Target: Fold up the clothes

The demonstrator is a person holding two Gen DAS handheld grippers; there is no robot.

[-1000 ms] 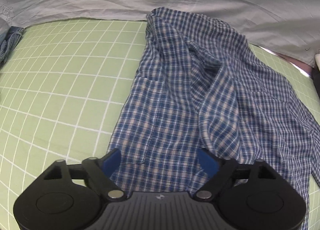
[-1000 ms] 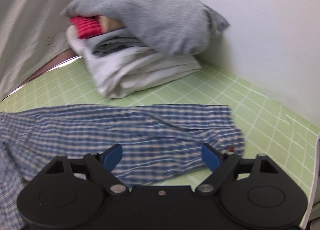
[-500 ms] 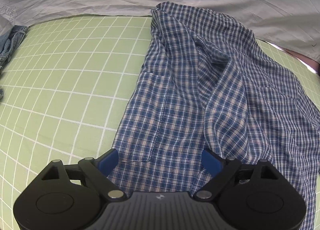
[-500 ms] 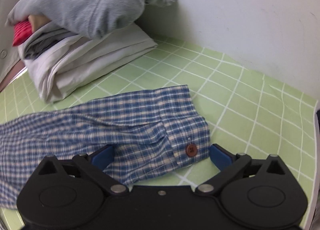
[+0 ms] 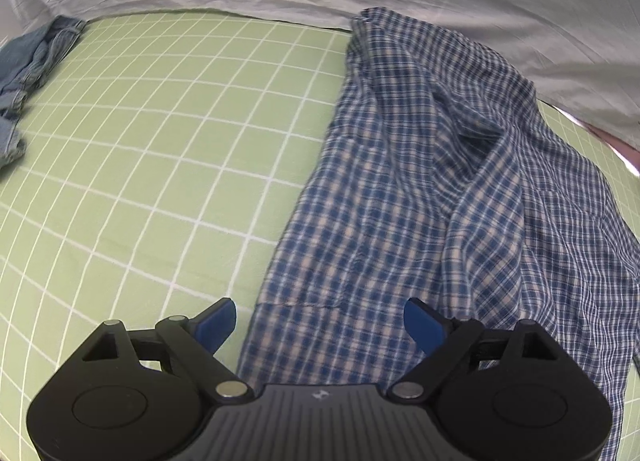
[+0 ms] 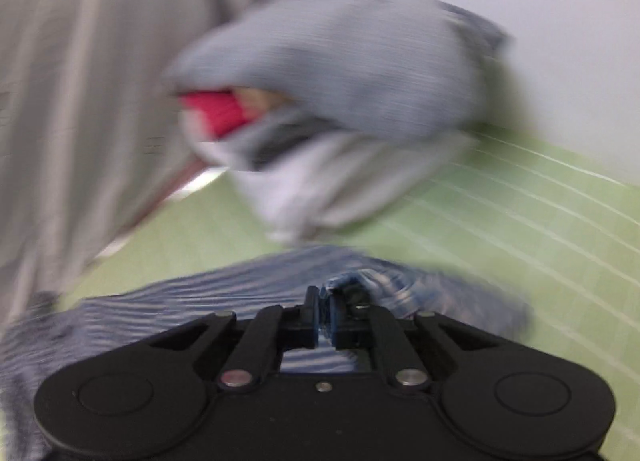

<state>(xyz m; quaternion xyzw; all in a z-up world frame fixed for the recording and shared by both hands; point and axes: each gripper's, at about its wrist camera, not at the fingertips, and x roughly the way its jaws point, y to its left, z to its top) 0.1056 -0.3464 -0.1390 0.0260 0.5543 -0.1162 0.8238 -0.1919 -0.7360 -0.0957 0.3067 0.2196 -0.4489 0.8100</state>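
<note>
The right gripper (image 6: 325,315) is pinching the soft, limp plaid shirt (image 5: 420,197) at lower centre; the left gripper (image 5: 320,321) is hanging open over its hem.

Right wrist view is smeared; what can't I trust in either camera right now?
- Right wrist view: motion blur smears the stack of folded clothes; no single garment reads.
- Right gripper is shut on the plaid shirt; which part it pinches is blurred.
- Left wrist view: the open left gripper body covers the plaid shirt's near hem.
- Denim garment is cut off by the left edge.
</note>
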